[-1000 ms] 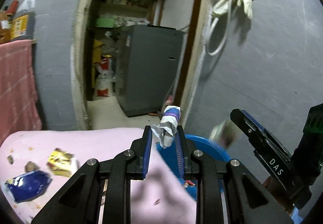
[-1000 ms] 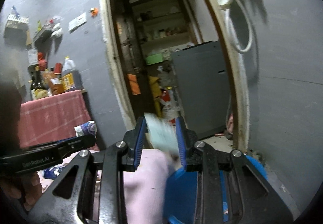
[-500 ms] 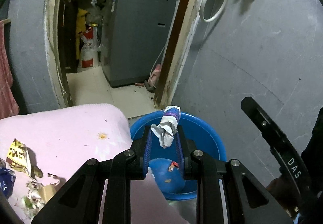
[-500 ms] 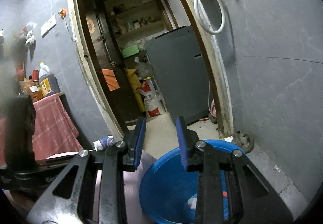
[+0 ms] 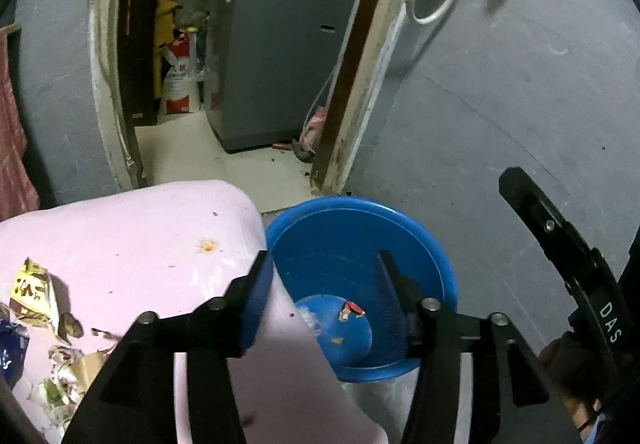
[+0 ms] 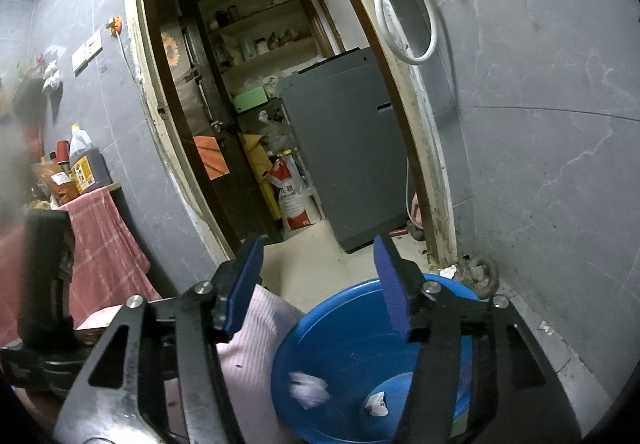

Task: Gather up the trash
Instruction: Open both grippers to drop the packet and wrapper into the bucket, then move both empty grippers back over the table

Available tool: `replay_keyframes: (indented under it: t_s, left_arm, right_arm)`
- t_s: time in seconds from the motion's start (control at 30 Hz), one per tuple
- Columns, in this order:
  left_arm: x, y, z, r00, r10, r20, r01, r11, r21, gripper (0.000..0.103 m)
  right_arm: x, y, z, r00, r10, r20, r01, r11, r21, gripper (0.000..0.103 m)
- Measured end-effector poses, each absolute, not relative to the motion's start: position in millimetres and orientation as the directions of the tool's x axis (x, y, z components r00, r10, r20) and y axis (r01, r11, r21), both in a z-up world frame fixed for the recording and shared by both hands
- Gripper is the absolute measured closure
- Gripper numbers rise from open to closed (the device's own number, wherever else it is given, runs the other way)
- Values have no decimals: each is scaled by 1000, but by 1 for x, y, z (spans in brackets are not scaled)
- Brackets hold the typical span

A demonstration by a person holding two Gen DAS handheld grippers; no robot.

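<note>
- The left gripper point(image 5: 323, 286) points down over the near edge of a blue basin point(image 5: 434, 264); its jaws are opening and nothing sits between the blue pads point(image 5: 258, 284).
- Just below and beyond those pads, the basin floor holds a small red-and-white scrap point(image 5: 351, 310) and a pale crumpled piece point(image 5: 310, 320) close to the left pad.
- To the left of this gripper lies a pink cloth point(image 5: 140, 236) whose corner touches the basin rim; a small orange stain point(image 5: 207, 245) marks it.
- Further left on the cloth, well apart from the basin, lie uncollected wrappers: a yellow packet point(image 5: 32, 290), a blue packet point(image 5: 10, 348) and torn paper bits point(image 5: 64, 368).
- The right gripper point(image 6: 320, 284) hangs above the same basin point(image 6: 348, 320), jaws opening, the gap between them empty.
- Below and ahead of it, a blurred white crumpled wrapper point(image 6: 307, 388) shows inside the basin; whether it has landed I cannot tell. A second white scrap point(image 6: 376, 403) lies on the bottom.
- The right gripper's side point(image 5: 560, 256) shows at the right edge of the left view, with part of a hand point(image 5: 568, 368) below it.
- Beyond both grippers, a doorway opens onto a grey appliance point(image 6: 344, 148) and a red-and-white sack point(image 6: 294, 196).
</note>
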State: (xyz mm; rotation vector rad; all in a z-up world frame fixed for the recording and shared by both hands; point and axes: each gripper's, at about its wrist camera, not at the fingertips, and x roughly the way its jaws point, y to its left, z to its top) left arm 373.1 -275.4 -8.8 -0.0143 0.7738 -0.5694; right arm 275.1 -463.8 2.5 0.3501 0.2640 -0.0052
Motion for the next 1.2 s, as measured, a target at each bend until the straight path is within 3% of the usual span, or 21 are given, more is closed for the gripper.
replay_keyframes:
  t_s: [0.17, 0.53, 0.63, 0.93, 1.2]
  left_arm:
    - [369, -257, 1, 614, -481, -627, 433, 868, -242, 45]
    - [352, -202, 32, 755, -398, -521, 317, 917, -242, 15]
    - [341, -183, 38, 806, -354, -475, 273, 933, -233, 6]
    - [305, -128, 48, 909, -212, -360, 152, 970, -190, 2]
    - [275, -83, 47, 948, -83, -308, 43, 990, -135, 2]
  right_arm:
    - [274, -464, 3, 969, 39, -246, 49, 939, 340, 28]
    - [266, -446, 12, 982, 65, -177, -5, 947, 321, 1]
    - [264, -435, 17, 985, 91, -149, -42, 952, 305, 0]
    - [258, -393, 28, 980, 177, -90, -152, 960, 234, 0]
    - [254, -346, 28, 956, 281, -84, -265, 950, 164, 0]
